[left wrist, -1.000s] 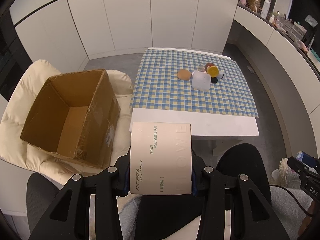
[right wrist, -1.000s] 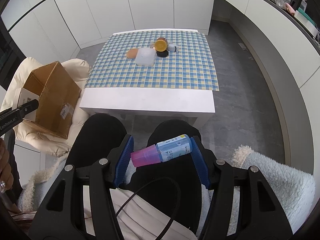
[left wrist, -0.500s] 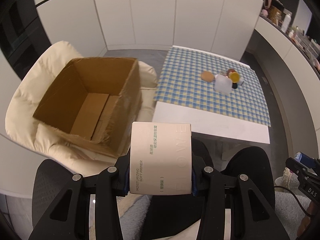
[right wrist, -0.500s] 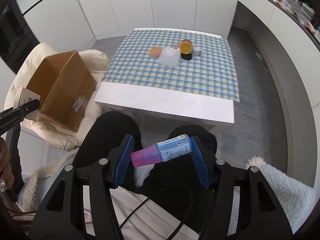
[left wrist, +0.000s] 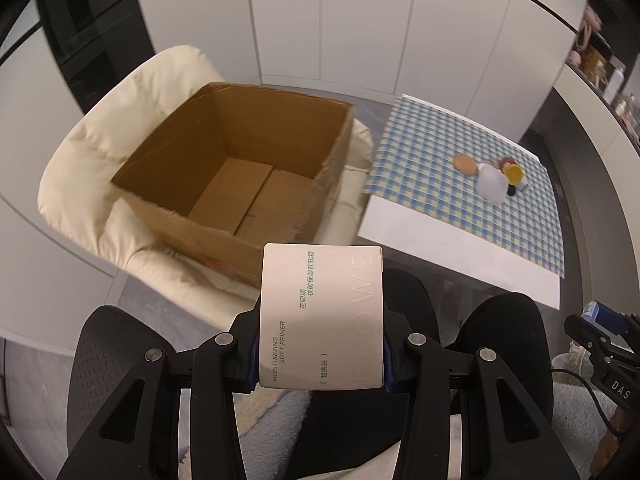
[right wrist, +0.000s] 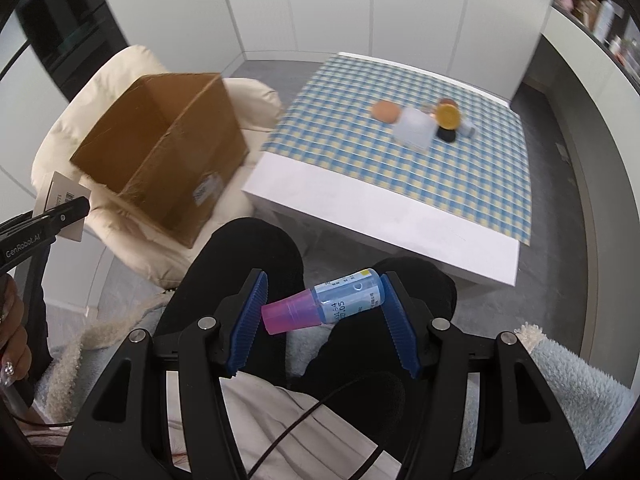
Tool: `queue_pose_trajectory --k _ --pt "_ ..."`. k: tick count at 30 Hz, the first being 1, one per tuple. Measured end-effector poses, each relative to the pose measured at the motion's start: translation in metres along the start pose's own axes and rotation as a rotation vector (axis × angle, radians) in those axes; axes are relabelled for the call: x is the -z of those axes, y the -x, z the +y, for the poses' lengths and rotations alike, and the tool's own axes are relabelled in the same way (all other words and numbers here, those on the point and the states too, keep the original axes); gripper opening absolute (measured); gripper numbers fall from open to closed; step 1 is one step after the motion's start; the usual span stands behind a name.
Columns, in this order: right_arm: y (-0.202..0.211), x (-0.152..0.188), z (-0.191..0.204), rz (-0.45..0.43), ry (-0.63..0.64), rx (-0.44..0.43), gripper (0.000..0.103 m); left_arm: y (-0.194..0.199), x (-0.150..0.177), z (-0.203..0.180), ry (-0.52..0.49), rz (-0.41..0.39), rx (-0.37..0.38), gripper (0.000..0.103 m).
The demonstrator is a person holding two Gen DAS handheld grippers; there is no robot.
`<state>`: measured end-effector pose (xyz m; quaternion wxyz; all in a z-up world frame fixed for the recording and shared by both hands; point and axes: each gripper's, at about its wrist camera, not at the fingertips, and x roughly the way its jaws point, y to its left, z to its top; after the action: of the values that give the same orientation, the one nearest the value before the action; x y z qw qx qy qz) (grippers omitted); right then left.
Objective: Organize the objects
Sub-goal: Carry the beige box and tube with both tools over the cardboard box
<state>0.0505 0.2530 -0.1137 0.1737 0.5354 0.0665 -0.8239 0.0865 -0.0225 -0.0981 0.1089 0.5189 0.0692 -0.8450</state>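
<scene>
My left gripper point(left wrist: 320, 354) is shut on a pale primer box point(left wrist: 321, 316) printed "MOISTURIZING SOFT PRIMER", held in the air just short of the near wall of an open cardboard box point(left wrist: 236, 184). That cardboard box looks empty inside. In the right wrist view my right gripper point(right wrist: 322, 308) is shut on a small blue bottle point(right wrist: 348, 294) with a pink cap, lying crosswise between the blue pads above the person's knees. The cardboard box point(right wrist: 160, 168) stands up and to the left of it. The left gripper's tip point(right wrist: 64, 212) with the primer box point(right wrist: 64, 196) shows at the left edge.
The cardboard box rests on a cream cushioned chair point(left wrist: 92, 168). A low white table point(right wrist: 380, 232) with a blue checked cloth point(right wrist: 460, 164) carries several small items: a white square container point(right wrist: 414, 132), an orange lid point(right wrist: 447, 116), a tan round thing point(right wrist: 385, 110). Grey floor lies between.
Both views have swung to the left: the cardboard box has come nearer the middle of each frame and the table has slid right. Both grips are unchanged.
</scene>
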Motion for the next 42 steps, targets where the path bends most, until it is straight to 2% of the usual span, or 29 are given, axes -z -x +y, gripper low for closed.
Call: queue_pose_trajectory --k 18,27,29,34,40,42 --pt "-0.012 -0.022 0.104 0.003 0.23 -0.129 0.061 0.009 0.017 0.068 0.148 0.005 -0.066 0.043" --pt "-0.02 -0.028 0.133 0.019 0.305 -0.151 0.061 0.005 0.017 0.085 0.202 0.004 -0.076 0.043" --pt "-0.022 -0.031 0.137 0.018 0.312 -0.149 0.061 0.002 0.015 0.089 0.223 0.0 -0.06 0.043" --pt "-0.028 -0.042 0.149 0.009 0.345 -0.132 0.061 -0.007 0.004 0.098 0.243 0.0 -0.075 0.043" --pt "-0.035 -0.062 0.164 -0.007 0.364 -0.138 0.061 -0.008 -0.022 0.101 0.212 -0.013 -0.11 0.043" --pt "-0.039 -0.071 0.171 -0.014 0.377 -0.133 0.061 -0.006 -0.034 0.106 0.219 -0.011 -0.096 0.043"
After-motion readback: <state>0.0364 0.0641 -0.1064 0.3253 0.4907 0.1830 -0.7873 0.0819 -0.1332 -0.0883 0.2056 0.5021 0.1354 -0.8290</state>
